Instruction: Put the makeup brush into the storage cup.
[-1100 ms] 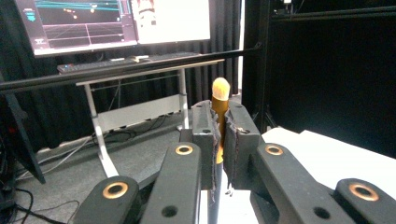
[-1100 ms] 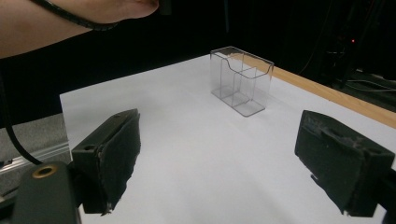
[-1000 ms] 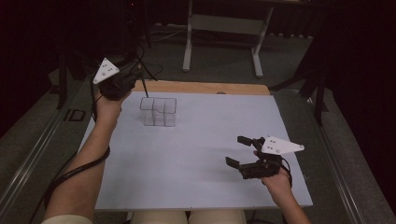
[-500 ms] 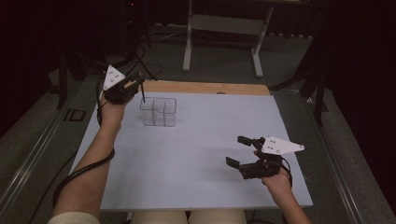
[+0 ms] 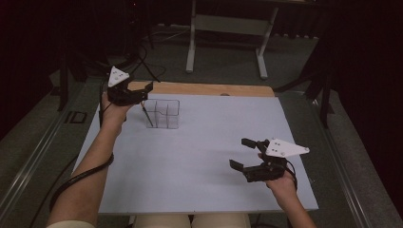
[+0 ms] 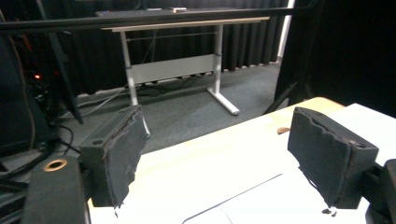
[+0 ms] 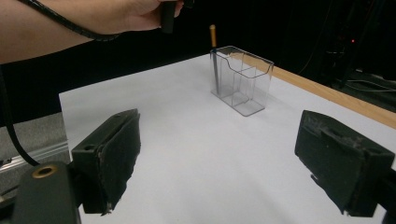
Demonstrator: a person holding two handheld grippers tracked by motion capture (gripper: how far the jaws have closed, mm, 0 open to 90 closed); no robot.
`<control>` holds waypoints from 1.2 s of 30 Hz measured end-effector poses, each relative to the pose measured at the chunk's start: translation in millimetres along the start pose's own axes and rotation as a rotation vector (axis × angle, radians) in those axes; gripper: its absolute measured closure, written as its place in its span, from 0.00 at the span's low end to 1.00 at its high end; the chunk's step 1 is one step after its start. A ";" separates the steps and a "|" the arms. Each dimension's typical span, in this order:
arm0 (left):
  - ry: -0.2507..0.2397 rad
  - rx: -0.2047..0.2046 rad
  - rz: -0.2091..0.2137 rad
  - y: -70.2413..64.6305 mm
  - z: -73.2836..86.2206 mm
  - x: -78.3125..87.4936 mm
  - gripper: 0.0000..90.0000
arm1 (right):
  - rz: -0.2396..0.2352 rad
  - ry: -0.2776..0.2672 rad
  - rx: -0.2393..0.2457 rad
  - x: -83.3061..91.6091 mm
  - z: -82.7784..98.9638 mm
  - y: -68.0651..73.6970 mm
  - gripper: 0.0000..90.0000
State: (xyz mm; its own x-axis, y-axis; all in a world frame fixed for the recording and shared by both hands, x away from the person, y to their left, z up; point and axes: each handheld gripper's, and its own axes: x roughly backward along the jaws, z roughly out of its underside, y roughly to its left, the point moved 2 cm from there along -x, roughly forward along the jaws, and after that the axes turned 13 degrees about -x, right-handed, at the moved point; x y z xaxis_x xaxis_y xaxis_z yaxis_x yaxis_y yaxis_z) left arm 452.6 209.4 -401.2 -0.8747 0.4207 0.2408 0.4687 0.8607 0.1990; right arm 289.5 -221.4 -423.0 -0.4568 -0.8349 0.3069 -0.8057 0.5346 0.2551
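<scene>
pencil (image 5: 148,115) stands leaning in the near-left compartment of the clear organizer (image 5: 164,114), far-left on the counter (image 5: 199,156), long axis near upright. left tongs (image 5: 135,92) hover just beside and above it, released, empty. right tongs (image 5: 244,154) released, well apart at near right. left hand nearer.

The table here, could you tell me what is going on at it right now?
A person holds tongs in each hand at a white table. The left tongs are open beside the top of a clear divided holder at the far left, and a thin dark stick stands leaning in the holder's left end, not gripped. The right tongs are open and hover above the near right of the table, holding nothing.
</scene>
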 end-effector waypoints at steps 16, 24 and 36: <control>-0.021 0.019 0.106 -15.7 -18.9 24.4 0.05 | -0.003 -0.003 -0.004 0.6 -0.7 0.9 0.16; -0.049 0.014 0.143 -23.1 -24.8 49.3 0.05 | -0.004 -0.006 -0.002 1.8 -1.9 1.6 0.16; -0.087 0.009 0.210 -32.3 -17.7 82.7 0.05 | 0.002 -0.016 -0.009 5.3 -2.9 -0.5 0.16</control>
State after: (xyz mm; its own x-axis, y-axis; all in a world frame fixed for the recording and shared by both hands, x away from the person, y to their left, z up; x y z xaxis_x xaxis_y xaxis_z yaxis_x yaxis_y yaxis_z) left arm 367.4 211.3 -370.9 -0.7654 0.6139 0.1929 0.6410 0.7538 0.1444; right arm 288.6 -225.7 -418.8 -0.4648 -0.8356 0.2928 -0.8013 0.5377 0.2624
